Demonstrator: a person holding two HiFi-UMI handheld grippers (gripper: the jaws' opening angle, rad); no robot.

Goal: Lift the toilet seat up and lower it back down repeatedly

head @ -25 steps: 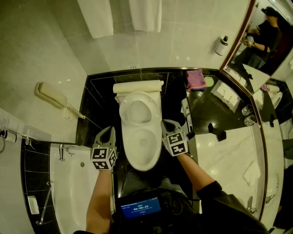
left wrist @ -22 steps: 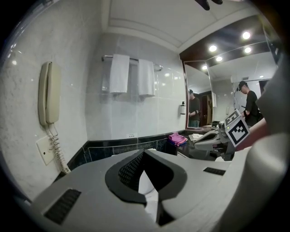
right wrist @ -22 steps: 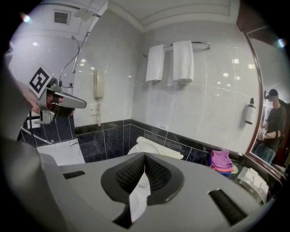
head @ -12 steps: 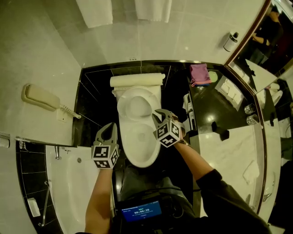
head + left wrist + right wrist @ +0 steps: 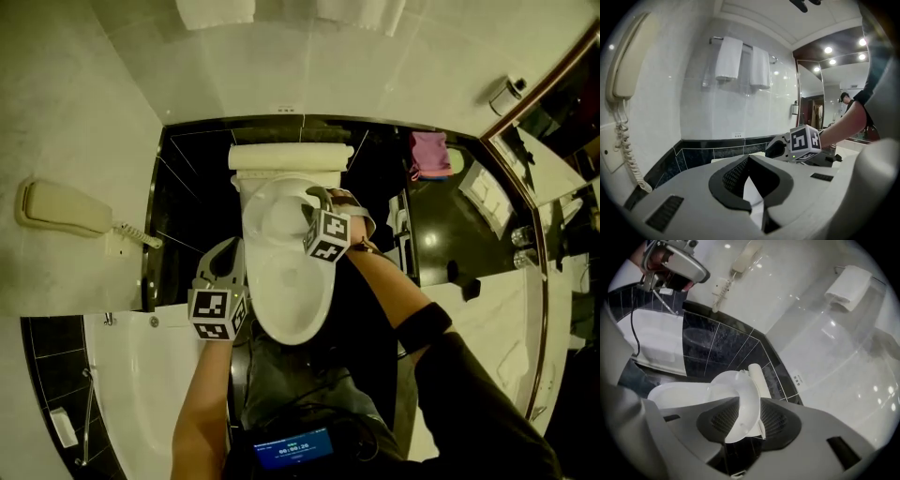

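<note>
The white toilet seat (image 5: 255, 202) stands raised at the back of the bowl (image 5: 292, 305), in front of the tank (image 5: 291, 156). My right gripper (image 5: 312, 199) reaches over the seat's right rim. In the right gripper view the seat's rim (image 5: 740, 394) lies between the jaws of that gripper (image 5: 749, 405), which have just been opening; I see no pad pressing on it. My left gripper (image 5: 228, 253) hangs beside the bowl's left side. In the left gripper view its (image 5: 748, 159) tips meet with nothing in them, and the right gripper's marker cube (image 5: 805, 143) shows ahead.
A wall phone (image 5: 61, 208) with a coiled cord hangs at the left. The bathtub (image 5: 131, 375) lies at the lower left. A dark counter (image 5: 441, 225) with a pink cloth (image 5: 429, 155) runs along the right. Towels (image 5: 729, 58) hang above the tank.
My right gripper has swung from beside the bowl's right side up and left onto the raised seat's rim, rolling over, and its jaws have opened. The left gripper has edged forward along the bowl.
</note>
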